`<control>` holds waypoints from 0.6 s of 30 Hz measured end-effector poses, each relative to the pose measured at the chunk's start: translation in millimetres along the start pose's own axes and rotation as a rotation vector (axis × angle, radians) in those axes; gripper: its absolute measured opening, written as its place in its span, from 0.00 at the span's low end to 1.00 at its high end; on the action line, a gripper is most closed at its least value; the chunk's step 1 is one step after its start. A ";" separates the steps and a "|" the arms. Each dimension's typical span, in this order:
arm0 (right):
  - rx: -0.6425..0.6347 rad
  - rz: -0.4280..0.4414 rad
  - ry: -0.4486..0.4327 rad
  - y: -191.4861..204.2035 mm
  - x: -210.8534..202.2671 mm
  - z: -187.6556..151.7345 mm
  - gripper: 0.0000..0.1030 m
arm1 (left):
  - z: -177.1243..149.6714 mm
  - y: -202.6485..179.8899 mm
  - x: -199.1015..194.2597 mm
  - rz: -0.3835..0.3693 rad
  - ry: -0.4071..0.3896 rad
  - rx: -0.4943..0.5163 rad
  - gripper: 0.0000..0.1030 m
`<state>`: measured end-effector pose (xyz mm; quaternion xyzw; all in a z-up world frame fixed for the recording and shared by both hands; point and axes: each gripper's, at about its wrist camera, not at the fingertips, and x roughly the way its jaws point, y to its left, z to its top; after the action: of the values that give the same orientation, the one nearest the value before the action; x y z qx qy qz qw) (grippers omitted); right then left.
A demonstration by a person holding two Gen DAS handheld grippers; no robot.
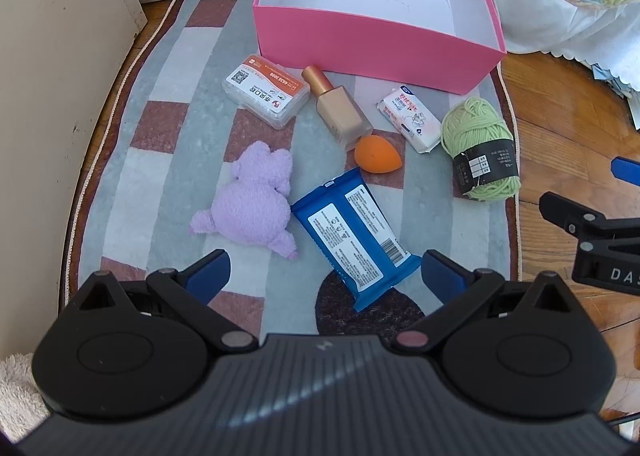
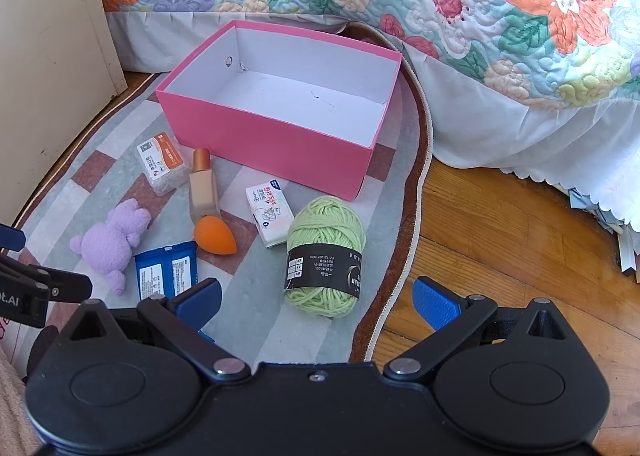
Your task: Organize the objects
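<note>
Rug (image 1: 168,160): seven items loose, probably all.
Box (image 1: 372,48): empty; you've packed nothing.
Left gripper (image 1: 324,270): spread, empty.
Right gripper (image 2: 316,298): spread, empty.

Two low wrist views, angled down, both on the pink box (image 1: 372,44) and rug (image 1: 168,160).

Bright daylight is falling evenly across both views, leaving only soft shadows under the box (image 2: 264,144) and yarn (image 2: 325,252). Fisheye distortion is bending the rug (image 1: 176,160) edges, corners are darkening, and a pale glare is streaking the left tongs' (image 1: 324,276) housing.
</note>
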<state>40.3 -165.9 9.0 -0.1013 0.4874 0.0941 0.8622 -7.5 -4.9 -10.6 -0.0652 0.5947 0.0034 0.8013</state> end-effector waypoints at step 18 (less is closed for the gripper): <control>-0.131 0.081 -0.067 -5.7 -7.1 2.7 1.00 | 46.2 -38.7 -12.0 -0.055 -0.046 0.053 0.98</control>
<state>40.4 -171.1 16.9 -0.1343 0.4550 0.1639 0.8649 36.2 -37.3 17.8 -0.0602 0.5740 -0.0326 0.8160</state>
